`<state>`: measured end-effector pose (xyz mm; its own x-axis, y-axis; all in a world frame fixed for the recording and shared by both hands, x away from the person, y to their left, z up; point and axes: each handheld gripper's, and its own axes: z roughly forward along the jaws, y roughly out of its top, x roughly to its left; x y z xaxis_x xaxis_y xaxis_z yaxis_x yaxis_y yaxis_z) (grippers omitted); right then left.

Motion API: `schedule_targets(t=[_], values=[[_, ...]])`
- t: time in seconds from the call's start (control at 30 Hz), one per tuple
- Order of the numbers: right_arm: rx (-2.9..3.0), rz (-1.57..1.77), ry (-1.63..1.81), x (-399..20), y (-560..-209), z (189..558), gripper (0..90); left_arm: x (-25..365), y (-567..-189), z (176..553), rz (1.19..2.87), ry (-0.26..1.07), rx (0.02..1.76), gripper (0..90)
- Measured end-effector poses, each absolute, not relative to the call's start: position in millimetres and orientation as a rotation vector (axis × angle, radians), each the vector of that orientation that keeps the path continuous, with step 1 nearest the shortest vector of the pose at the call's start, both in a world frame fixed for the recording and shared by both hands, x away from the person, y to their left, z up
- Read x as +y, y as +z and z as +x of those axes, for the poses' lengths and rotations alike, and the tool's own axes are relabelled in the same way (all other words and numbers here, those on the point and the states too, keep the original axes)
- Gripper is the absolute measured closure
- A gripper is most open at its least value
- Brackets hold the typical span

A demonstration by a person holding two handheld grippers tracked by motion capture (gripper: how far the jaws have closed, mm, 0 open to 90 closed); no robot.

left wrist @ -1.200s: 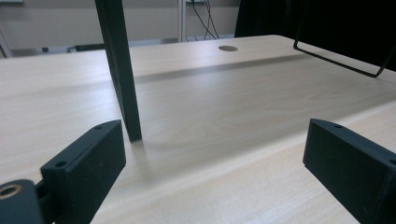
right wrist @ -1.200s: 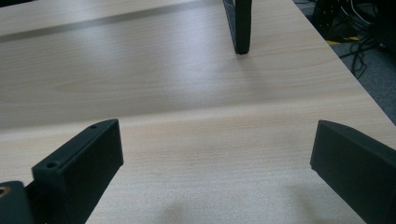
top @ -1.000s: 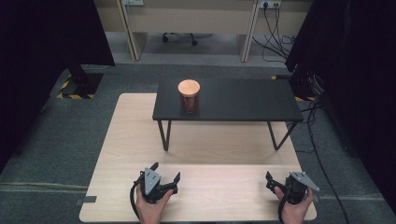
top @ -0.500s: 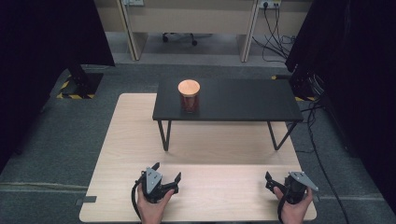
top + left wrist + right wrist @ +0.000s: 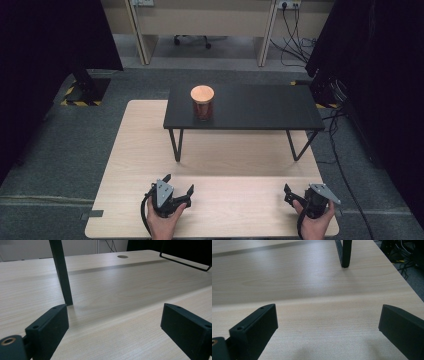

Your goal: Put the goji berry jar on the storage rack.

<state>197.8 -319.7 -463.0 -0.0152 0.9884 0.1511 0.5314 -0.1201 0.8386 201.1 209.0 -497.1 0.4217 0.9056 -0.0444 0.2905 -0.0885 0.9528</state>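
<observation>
A pale wooden table [image 5: 140, 150] carries a small black stand [image 5: 260, 107] on thin legs at its far half, and a brown jar [image 5: 202, 102] with a round lid stands upright on the stand's left part. At the near edge, well apart, the left gripper [image 5: 176, 188] and right gripper [image 5: 295, 196] rest in the person's hands, each with jaws spread wide and holding nothing.

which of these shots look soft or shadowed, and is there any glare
High view: sharp enough, dark curtains at both sides, jar evenly lit, no glare. Left gripper view: shelf leg casts a faint shadow on the table. Right gripper view: near jaws slightly soft, dim shadows low on the wood.
</observation>
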Motion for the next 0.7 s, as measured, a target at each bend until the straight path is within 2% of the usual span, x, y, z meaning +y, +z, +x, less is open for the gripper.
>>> schedule_targets(t=[0.7], values=[[1.591,1.699,1.036,-319.2,-462.7,198.4,2.2,209.3,-497.9,200.5,1.615,0.73,1.069,7.1]])
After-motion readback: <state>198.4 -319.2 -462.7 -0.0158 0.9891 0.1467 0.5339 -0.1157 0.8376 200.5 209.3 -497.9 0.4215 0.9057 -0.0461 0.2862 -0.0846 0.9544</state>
